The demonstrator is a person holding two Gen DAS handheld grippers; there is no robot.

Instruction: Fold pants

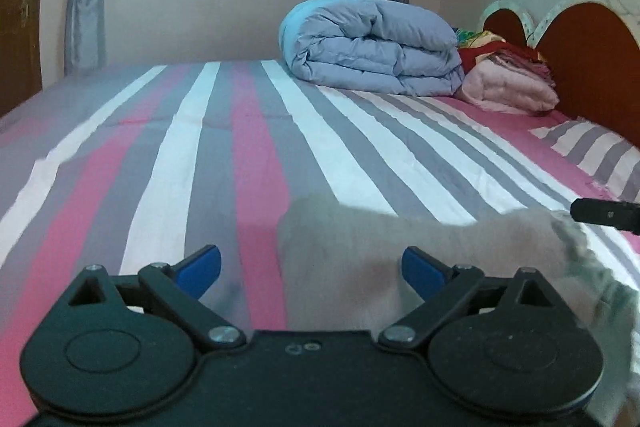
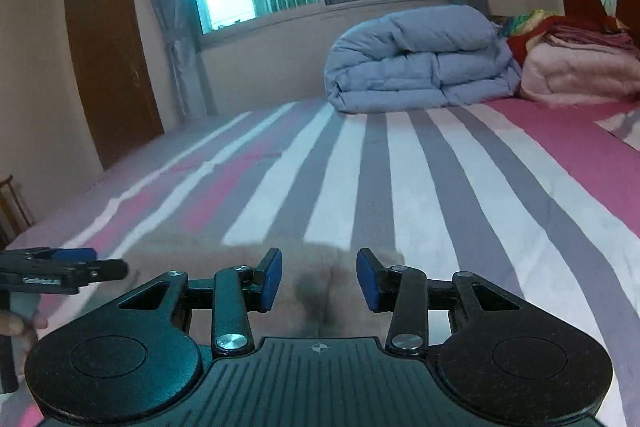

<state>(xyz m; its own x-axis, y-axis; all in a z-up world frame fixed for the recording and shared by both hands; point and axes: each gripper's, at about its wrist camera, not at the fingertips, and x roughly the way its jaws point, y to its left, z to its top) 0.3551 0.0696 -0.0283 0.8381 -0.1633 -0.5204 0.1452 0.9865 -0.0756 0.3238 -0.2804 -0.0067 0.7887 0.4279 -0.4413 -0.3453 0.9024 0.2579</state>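
A folded blue duvet (image 1: 370,45) lies at the far edge of the striped bed (image 1: 224,163), with a pink blanket (image 1: 512,87) beside it against the headboard (image 1: 592,43); nothing blocks the near side. The beige pants (image 1: 360,259), blurred and soft-looking, lie at the bed's near edge. The left tongs (image 1: 312,267) stand wide apart over them, the right tongs (image 2: 319,277) partly apart, gripping nothing.
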